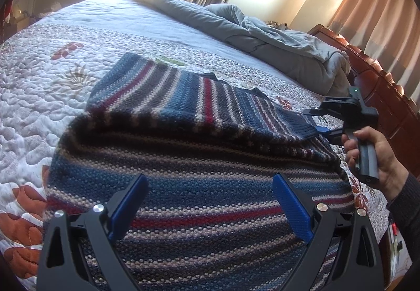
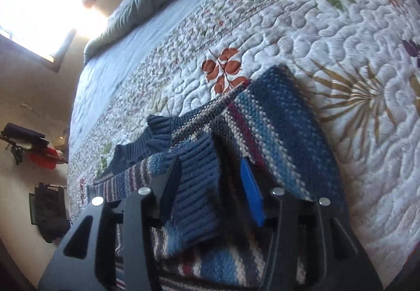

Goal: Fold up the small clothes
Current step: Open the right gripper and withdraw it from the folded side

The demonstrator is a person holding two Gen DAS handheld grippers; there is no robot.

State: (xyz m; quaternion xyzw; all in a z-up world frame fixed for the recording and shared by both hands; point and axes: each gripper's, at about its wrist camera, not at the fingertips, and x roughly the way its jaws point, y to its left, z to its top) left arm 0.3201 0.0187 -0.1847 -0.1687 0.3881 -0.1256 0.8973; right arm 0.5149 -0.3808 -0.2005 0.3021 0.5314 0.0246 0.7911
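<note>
Two claws work over one striped knit sweater point(image 1: 199, 159) that lies on the quilted bedspread point(image 1: 52, 96) of a bed, with a rumpled grey duvet point(image 1: 275, 28) well beyond it. The left claw point(image 1: 210, 209) hovers released just above the body of the sweater, both blue pads spread wide with nothing pinched between them and striped knit showing under the gap. A sleeve point(image 1: 236, 112) is laid across the body ahead of this claw, and its ribbed cuff point(image 2: 199, 186) ends at the right claw point(image 2: 212, 186), held in the person's right hand point(image 1: 375, 159).

From the right wrist view the cuff lies between the parted pads; the left pad seems to brush the rib while the blue one stands clear, though shadow makes the contact hard to read. I take this claw as released, the cuff resting on the knit below rather than gripped.

My judgement is that the sleeve fold is being set down. The risk comes on withdrawal: loose ribbing could snag on a pad and drag back with the right claw, undoing the fold. The thick knit may also spring open by itself, since nothing pins the crease. If the left claw then grabs only the top layer, the layers could slide apart and leave a crooked bundle.
</note>
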